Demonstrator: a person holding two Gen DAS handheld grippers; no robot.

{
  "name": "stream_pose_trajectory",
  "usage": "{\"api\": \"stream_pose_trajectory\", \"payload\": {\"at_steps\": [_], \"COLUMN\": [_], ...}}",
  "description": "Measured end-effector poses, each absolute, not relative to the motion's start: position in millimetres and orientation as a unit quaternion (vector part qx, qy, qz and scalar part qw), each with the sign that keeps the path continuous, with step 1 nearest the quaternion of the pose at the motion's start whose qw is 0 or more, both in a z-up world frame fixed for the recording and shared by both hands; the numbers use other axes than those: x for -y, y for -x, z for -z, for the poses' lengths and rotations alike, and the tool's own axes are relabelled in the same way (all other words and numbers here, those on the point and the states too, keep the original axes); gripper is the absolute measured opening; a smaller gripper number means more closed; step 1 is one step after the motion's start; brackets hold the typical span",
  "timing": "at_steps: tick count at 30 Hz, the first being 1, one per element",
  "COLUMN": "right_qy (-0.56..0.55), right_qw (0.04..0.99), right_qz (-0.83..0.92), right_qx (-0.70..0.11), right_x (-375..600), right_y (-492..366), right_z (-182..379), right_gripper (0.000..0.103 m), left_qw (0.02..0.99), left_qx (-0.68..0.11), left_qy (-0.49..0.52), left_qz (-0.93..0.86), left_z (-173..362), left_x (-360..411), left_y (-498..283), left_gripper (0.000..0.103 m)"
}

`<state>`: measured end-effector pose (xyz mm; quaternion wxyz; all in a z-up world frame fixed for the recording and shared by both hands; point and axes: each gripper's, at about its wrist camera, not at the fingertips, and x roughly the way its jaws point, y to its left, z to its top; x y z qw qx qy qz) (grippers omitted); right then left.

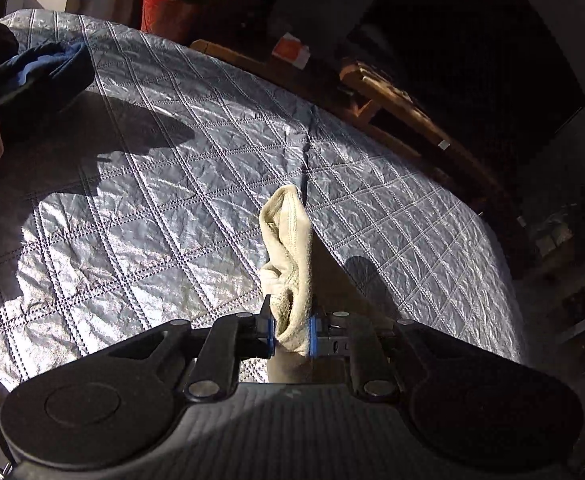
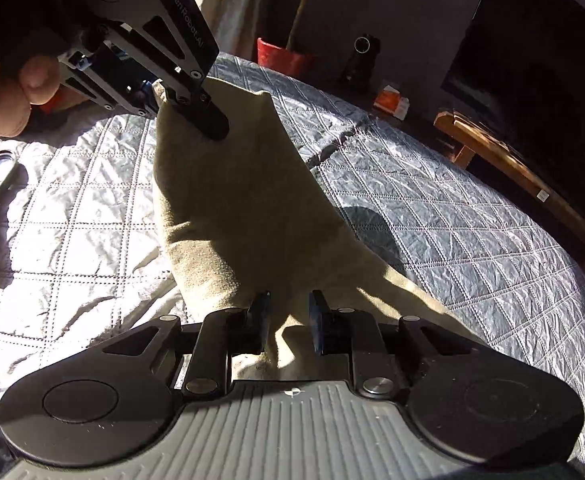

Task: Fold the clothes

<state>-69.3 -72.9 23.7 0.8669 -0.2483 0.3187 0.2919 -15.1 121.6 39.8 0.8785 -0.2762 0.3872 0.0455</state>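
Note:
A beige cloth (image 2: 236, 208) hangs stretched above a grey quilted bedspread (image 2: 432, 216). My left gripper (image 1: 290, 330) is shut on a bunched edge of the cloth (image 1: 286, 248), which sticks up past the blue pads. In the right wrist view the left gripper (image 2: 196, 108) shows at the top left, pinching the cloth's upper edge. My right gripper (image 2: 289, 320) is shut on the cloth's lower edge, with the fabric gathered between the jaws.
A dark navy garment (image 1: 44, 76) lies at the far left of the bedspread (image 1: 172, 184). A red container (image 1: 164, 16), an orange box (image 1: 290, 50) and a wooden frame (image 1: 396, 104) stand beyond the bed's edge. A dark strap (image 2: 0, 216) lies on the bed at left.

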Motion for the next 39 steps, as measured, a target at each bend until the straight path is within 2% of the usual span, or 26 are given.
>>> {"api": "stream_pose_trajectory", "payload": {"at_steps": [6, 11, 14, 15, 16, 17, 21, 26, 39], "right_qy": [0.137, 0.101, 0.065, 0.045, 0.020, -0.013, -0.178, -0.311, -0.357], "right_qw": [0.863, 0.862, 0.859, 0.860, 0.864, 0.870, 0.878, 0.828, 0.806], "right_qz": [-0.288, -0.307, -0.318, -0.316, -0.304, -0.289, -0.195, -0.178, -0.193], "right_qx": [-0.391, -0.391, -0.396, -0.399, -0.400, -0.400, -0.399, -0.432, -0.431], "right_x": [120.6, 129.7, 138.8, 144.0, 151.3, 161.8, 225.2, 259.2, 270.5], "right_y": [71.6, 65.6, 62.8, 60.8, 58.0, 54.8, 40.5, 30.1, 27.4], "right_z": [-2.6, 2.5, 1.7, -0.2, -3.2, -5.2, 4.1, 35.5, 47.5], "right_gripper": [0.041, 0.046, 0.054, 0.052, 0.043, 0.042, 0.045, 0.048, 0.047], "left_qw": [0.913, 0.931, 0.933, 0.933, 0.933, 0.932, 0.931, 0.930, 0.932], "left_qx": [-0.366, -0.348, -0.350, -0.352, -0.354, -0.355, -0.359, -0.361, -0.355], "left_qy": [0.178, 0.107, 0.077, 0.073, 0.068, 0.067, 0.062, 0.054, -0.006], "left_qz": [-0.024, 0.002, 0.019, 0.023, 0.027, 0.028, 0.031, 0.037, 0.075], "left_z": [-54.7, -60.8, -57.8, -56.3, -54.4, -52.8, -46.6, -45.6, -47.2], "left_x": [-85.7, -43.8, -18.3, -12.4, -5.4, -1.0, 15.5, 29.6, 94.6], "left_y": [19.8, 24.5, 27.1, 27.5, 27.8, 27.7, 27.1, 24.4, 33.3], "left_gripper": [0.013, 0.013, 0.013, 0.013, 0.013, 0.013, 0.013, 0.013, 0.013]}}
